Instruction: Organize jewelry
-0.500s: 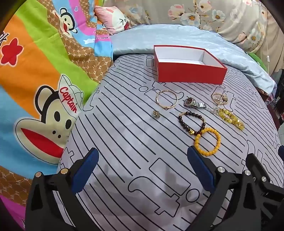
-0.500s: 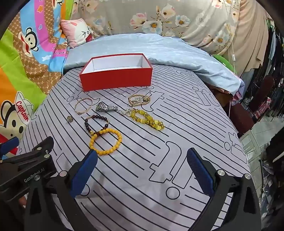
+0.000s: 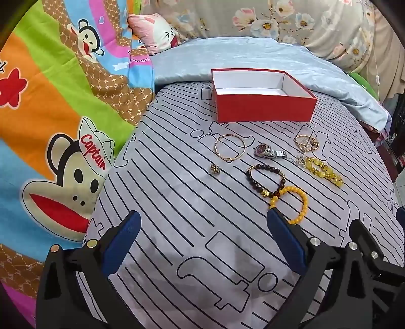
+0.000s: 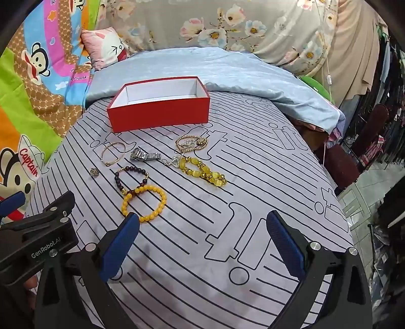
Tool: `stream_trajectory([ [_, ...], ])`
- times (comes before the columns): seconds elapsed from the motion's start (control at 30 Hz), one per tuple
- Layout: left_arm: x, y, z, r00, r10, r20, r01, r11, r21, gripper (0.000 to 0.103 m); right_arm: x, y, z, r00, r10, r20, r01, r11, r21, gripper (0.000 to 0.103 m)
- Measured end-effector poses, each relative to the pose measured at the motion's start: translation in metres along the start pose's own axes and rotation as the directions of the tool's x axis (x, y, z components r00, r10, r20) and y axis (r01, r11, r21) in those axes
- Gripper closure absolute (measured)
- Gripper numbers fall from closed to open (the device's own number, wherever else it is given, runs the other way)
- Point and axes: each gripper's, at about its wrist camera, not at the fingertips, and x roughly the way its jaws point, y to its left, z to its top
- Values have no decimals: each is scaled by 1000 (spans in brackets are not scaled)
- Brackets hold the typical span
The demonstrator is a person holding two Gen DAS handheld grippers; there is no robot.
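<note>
An open red box (image 3: 263, 107) (image 4: 159, 114) with a white, empty inside stands on the striped bedspread. In front of it lie a gold bangle (image 3: 229, 148) (image 4: 113, 153), a silver watch (image 3: 269, 151) (image 4: 144, 155), a gold chain (image 3: 306, 143) (image 4: 191, 143), a small ring (image 3: 214, 169) (image 4: 94, 172), a dark bead bracelet (image 3: 265, 179) (image 4: 131, 181), a yellow stone bracelet (image 3: 325, 172) (image 4: 205, 172) and an orange bead bracelet (image 3: 291, 202) (image 4: 144, 202). My left gripper (image 3: 202, 222) is open and empty above the bedspread. My right gripper (image 4: 202, 222) is open and empty, its left finger by the orange bracelet.
A light blue quilt (image 4: 215, 73) lies behind the box, with a pink cushion (image 3: 154, 33) and floral pillows (image 4: 227, 22) beyond. A cartoon monkey blanket (image 3: 50, 126) lies at the left. The bed's edge drops to the floor at the right (image 4: 367, 182).
Both grippers have moved slightly forward toward the jewelry; each view shows the orange bracelet nearer a fingertip. Nothing on the bed has moved.
</note>
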Motion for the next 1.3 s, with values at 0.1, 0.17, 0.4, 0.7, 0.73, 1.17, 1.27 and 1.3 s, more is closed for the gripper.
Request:
stream_trajectory([
  [0.1,0,0,-1,1000,1,-5,-1,1000,0,6,2,1,0,1000,-2,-1,2,1000,-3,5],
  [0.17,-1,1,-1,1000,2,-1,-2,1000,-1,6,0,1,-1,1000,3,4,-3,1000,-3,5],
  [0.4,-3,3,-1,1000,15,0,-15,1000,6,6,1,2,-2,1000,10,4,-10,1000,-5,5],
  [0.7,-3,3,-4,1000,22,-6,-22,1000,10,6,0,3,-5,1000,14,1,-14,1000,0,5],
  [0.73,-3,3,-4,1000,22,-6,-22,1000,11,6,0,3,-5,1000,15,1,-15,1000,-1,5],
  [1.17,-1,6,-6,1000,26,-16,-25,1000,6,6,1,4,-7,1000,22,-2,-22,1000,3,5],
  [1.27,-1,6,-6,999,28,-19,-28,1000,5,6,1,4,-8,1000,22,-3,-22,1000,3,5],
  [1.3,0,6,-5,999,28,-18,-28,1000,5,6,1,5,-8,1000,22,-4,-22,1000,3,5],
])
